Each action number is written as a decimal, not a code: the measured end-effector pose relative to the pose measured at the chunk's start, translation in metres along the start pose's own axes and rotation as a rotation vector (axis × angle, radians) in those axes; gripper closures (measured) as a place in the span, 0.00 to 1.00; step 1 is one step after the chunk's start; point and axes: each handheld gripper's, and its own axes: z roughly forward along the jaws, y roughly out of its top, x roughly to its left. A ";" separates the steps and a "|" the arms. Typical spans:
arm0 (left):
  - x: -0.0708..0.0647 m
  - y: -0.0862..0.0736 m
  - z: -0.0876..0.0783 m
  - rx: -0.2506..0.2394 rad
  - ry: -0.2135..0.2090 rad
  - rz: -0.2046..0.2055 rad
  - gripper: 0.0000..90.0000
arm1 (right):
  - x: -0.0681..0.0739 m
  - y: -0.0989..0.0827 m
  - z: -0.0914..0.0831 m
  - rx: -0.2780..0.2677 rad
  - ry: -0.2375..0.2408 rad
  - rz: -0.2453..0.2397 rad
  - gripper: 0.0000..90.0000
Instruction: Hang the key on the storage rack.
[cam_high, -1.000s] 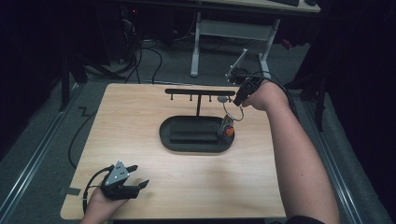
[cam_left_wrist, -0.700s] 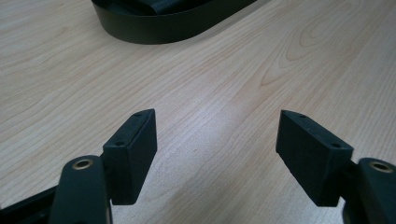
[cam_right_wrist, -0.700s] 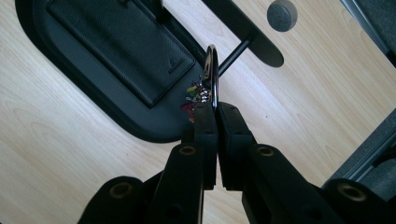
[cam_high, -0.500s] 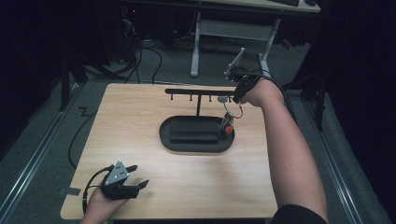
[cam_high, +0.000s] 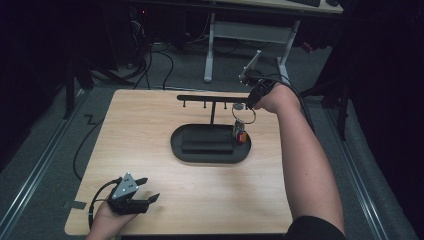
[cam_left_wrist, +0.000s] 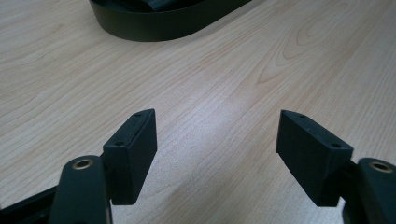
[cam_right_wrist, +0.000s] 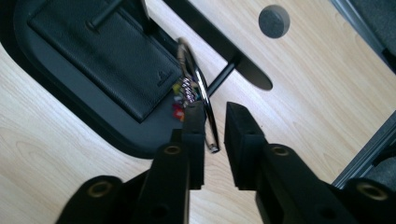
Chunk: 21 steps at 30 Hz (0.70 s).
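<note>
A black oval tray (cam_high: 177, 146) sits mid-table with a black wallet (cam_high: 207, 142) lying in it and a T-shaped hook rack (cam_high: 210, 98) rising from it. A metal key ring (cam_high: 243, 116) with a red tag (cam_high: 241, 136) hangs at the rack's right end. My right gripper (cam_high: 244, 107) is at that ring. In the right gripper view the key ring (cam_right_wrist: 205, 105) passes between the jaws of my right gripper (cam_right_wrist: 215, 109), which have just been opening, and a gap shows beside it. My left gripper (cam_high: 150, 189) rests open at the front left, with nothing between the jaws of my left gripper (cam_left_wrist: 217, 126).
A grey round disc (cam_right_wrist: 273, 21) sits in the tabletop beyond the rack. The tray's rim (cam_left_wrist: 154, 28) lies ahead of my left gripper. Cables and a desk frame (cam_high: 245, 30) stand on the floor behind the table.
The right hand has shifted slightly toward the rack's right end and a little down. The left hand has stayed where it was.
</note>
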 end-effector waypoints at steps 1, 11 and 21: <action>0.000 0.000 0.000 -0.002 0.001 0.000 0.33 | 0.001 0.000 -0.001 -0.001 -0.004 0.004 0.83; 0.000 -0.001 0.000 -0.001 0.002 0.006 0.33 | 0.015 -0.014 -0.012 -0.084 -0.055 0.044 0.53; -0.002 0.000 0.001 0.004 -0.001 0.008 0.33 | 0.036 -0.061 -0.013 -0.223 -0.036 0.090 0.36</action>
